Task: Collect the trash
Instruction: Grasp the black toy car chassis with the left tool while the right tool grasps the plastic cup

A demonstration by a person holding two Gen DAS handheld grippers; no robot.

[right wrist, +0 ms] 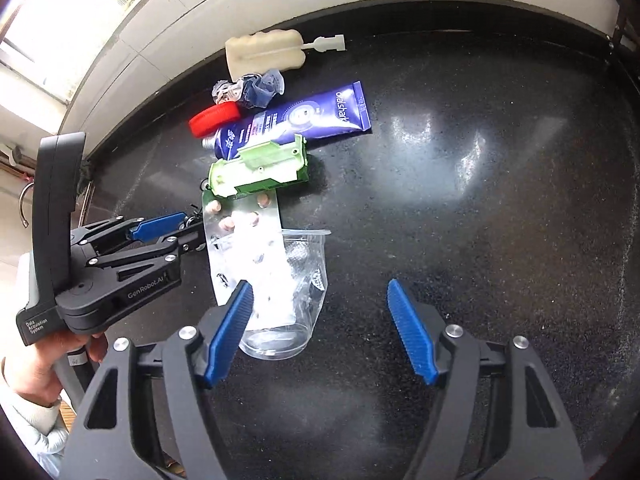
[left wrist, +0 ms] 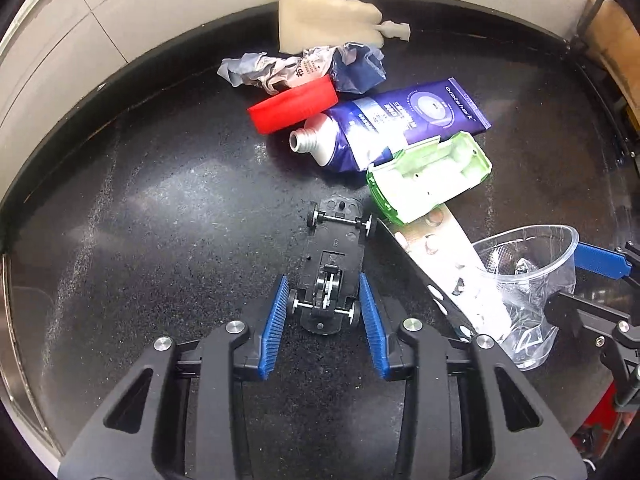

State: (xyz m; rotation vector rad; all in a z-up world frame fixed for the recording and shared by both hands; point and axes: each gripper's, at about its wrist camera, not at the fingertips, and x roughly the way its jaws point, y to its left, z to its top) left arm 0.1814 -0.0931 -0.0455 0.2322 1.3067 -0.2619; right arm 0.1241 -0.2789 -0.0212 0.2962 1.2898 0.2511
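Risk here, as I judge it, lies first with the left gripper: its blue pads flank the rear axle of the overturned black toy car chassis and appear to touch the small wheels rather than the body, so a squeeze could roll the wheels and let the chassis twist or squirt out toward twelve o'clock. In the left wrist view the jaws stand narrow, bracketing the chassis near six o'clock of centre; whether they press firmly I cannot tell. A second hazard is the crushed clear plastic cup, which lies on its side over the end of a blister pack; in the right wrist view it sits at about nine o'clock of the right gripper, against the left pad, so closing would likely nudge it aside instead of catching it. That gripper's jaws stand fairly wide with nothing between them. Both tools point steeply down at the dark countertop; a hand grips the left tool's handle at about eight o'clock. More trash, a purple tube, red cap and green shell, lies toward one o'clock.
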